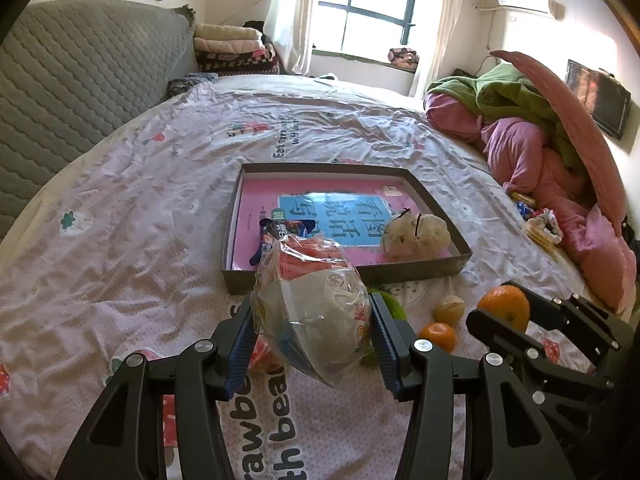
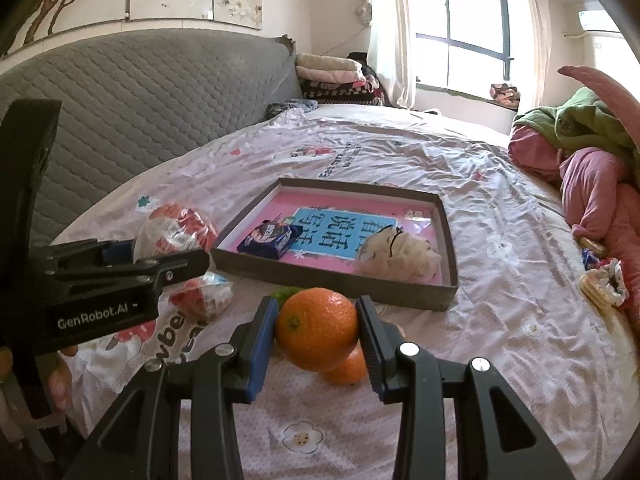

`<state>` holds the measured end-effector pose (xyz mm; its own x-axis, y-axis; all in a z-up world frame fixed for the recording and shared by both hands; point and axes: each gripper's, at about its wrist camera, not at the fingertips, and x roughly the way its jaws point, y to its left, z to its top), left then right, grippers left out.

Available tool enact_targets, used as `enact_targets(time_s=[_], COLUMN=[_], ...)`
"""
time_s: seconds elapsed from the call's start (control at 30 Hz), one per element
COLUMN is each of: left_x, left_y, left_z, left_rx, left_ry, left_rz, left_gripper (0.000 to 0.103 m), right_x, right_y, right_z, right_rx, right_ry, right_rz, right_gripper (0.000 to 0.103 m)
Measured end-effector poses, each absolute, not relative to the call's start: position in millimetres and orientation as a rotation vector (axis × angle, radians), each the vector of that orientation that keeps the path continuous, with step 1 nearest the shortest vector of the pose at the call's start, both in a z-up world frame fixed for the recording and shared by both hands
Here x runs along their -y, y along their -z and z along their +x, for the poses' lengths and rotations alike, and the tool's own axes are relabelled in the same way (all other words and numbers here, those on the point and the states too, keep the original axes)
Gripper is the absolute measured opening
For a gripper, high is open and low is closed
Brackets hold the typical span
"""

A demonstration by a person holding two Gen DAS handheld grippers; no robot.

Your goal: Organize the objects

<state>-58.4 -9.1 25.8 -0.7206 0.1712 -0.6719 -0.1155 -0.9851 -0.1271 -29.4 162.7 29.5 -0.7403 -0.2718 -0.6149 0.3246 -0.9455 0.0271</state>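
The left hand-held gripper (image 1: 312, 340) squeezes a soft, crinkly, slippery bag (image 1: 310, 304) by its middle, and the right hand-held gripper (image 2: 316, 340) pinches a firm round orange (image 2: 316, 328) by its sides.

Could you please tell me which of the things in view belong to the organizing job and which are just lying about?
Job:
- bagged bowl in left gripper
- orange in right gripper
- box
- second orange
- snack pack and white pouch, in the box

Lying about:
- pink bedding
- folded blankets
- headboard
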Motion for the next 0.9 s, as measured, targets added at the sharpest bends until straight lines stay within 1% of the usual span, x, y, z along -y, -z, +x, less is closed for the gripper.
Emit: enact_targets(time_s=[0.9], left_x=[14.5], left_y=[-21.9], left_z=[-103.9], left_rx=[0.094], left_ry=[-2.782], left_rz=[-1.107], left_gripper=[0.055], right_x=[-182.1], right_y=[-33.5], right_z=[-74.0], right_rx=[-0.097], right_ry=[2.708], right_rz=[0.900], right_gripper=[0.041])
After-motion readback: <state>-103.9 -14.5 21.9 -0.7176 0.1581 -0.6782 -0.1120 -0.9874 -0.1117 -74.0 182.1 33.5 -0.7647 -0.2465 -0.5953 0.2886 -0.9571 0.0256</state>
